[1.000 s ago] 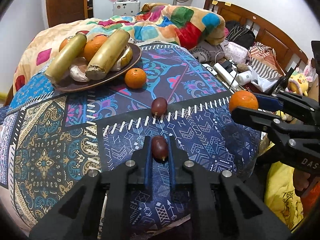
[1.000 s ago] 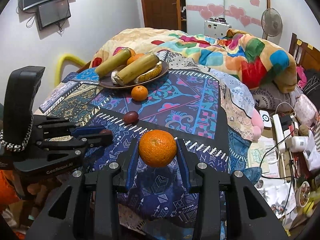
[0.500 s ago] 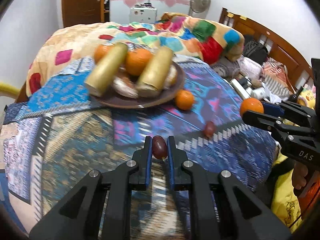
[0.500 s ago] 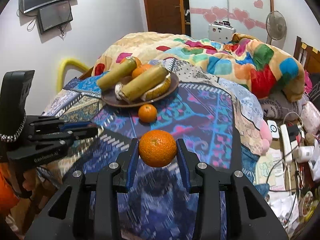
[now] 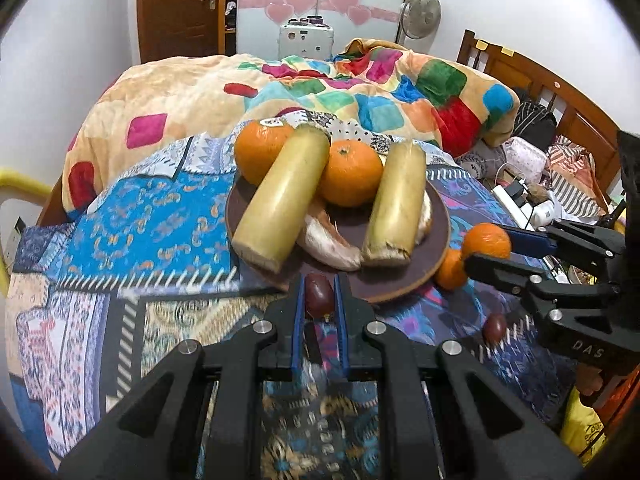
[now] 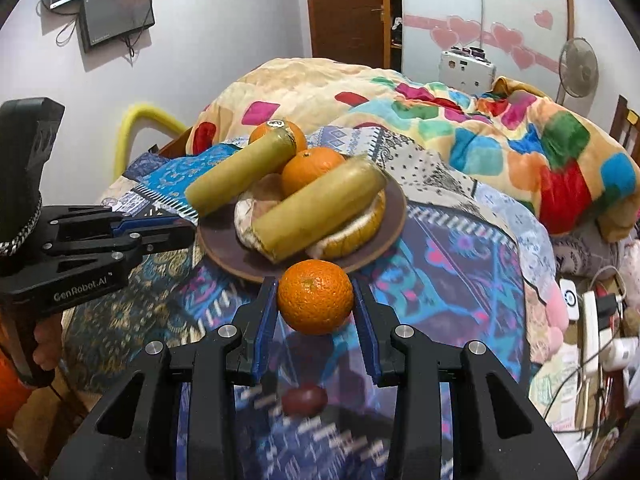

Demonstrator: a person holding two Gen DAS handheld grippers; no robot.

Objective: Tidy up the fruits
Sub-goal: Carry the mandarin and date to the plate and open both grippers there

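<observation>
Left gripper (image 5: pixel 319 295) pinches a dark plum (image 5: pixel 319 294) just short of the plate (image 5: pixel 436 216) ahead, right gripper (image 6: pixel 315 300) clamps an orange (image 6: pixel 315 297) beside it, likely both for unloading there.

A right gripper (image 6: pixel 316 304) clamps an orange (image 6: pixel 315 297) between blue-lined fingers (image 6: pixel 264 320), just in front of a brown plate (image 6: pixel 394 216). The plate holds two yellowish cylinders (image 6: pixel 320 208), two oranges (image 6: pixel 310 170) and pale fruit. Left, a second gripper (image 6: pixel 176 228) reaches toward the plate. Below, a blurred dark red fruit (image 6: pixel 304 399) lies on a patterned blue cloth (image 6: pixel 452 264).
</observation>
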